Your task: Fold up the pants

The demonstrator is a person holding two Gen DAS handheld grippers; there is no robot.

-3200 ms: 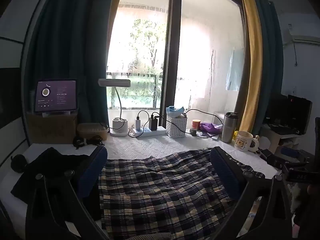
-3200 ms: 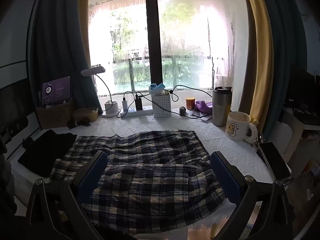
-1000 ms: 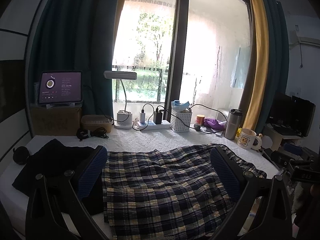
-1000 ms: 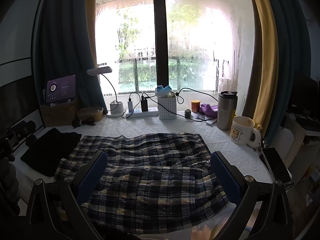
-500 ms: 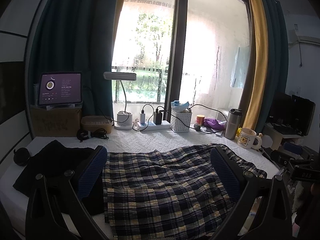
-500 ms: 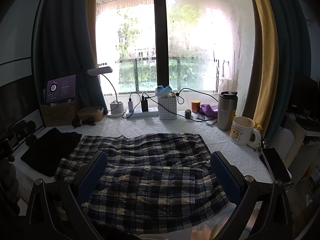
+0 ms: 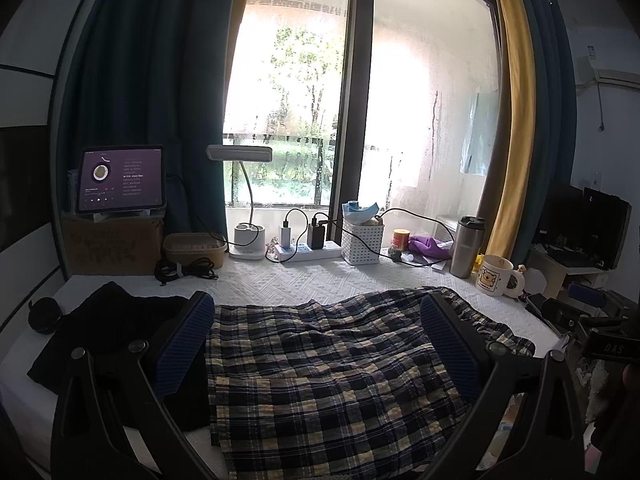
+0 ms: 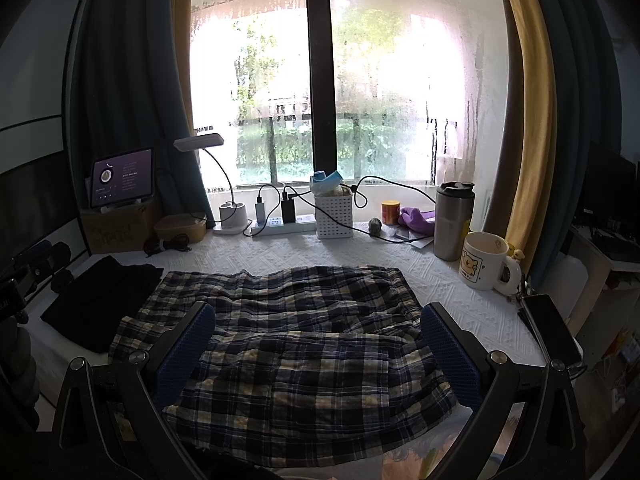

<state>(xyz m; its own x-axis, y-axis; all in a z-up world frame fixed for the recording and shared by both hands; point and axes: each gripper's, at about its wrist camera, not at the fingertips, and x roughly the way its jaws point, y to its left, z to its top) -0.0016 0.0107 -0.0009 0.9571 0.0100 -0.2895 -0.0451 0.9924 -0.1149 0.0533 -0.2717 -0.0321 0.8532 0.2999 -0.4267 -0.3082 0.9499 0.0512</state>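
The plaid pants point(image 7: 332, 376) point(image 8: 304, 344) lie folded into a rough rectangle on the white textured table cover point(image 7: 304, 280) point(image 8: 312, 252). A patch pocket faces up on the near part in the right wrist view. My left gripper point(image 7: 316, 336) hovers open above the pants' left half, nothing between its blue pads point(image 7: 184, 344). My right gripper point(image 8: 316, 344) also stands open over the pants' near half, pads point(image 8: 448, 356) spread wide and empty. The other gripper's black body shows at the right edge of the left wrist view point(image 7: 600, 340).
A black garment point(image 7: 104, 332) point(image 8: 100, 296) lies left of the pants. Along the window stand a tablet point(image 7: 120, 178), lamp point(image 7: 244, 208), power strip point(image 7: 308, 248), white basket point(image 8: 334, 216), steel tumbler point(image 8: 452, 220) and bear mug point(image 8: 484, 260). A phone point(image 8: 548, 324) rests at the right table edge.
Over the last second almost nothing has moved. Since 3.2 s ago both grippers have risen and tilted slightly, and the pants lie as before.
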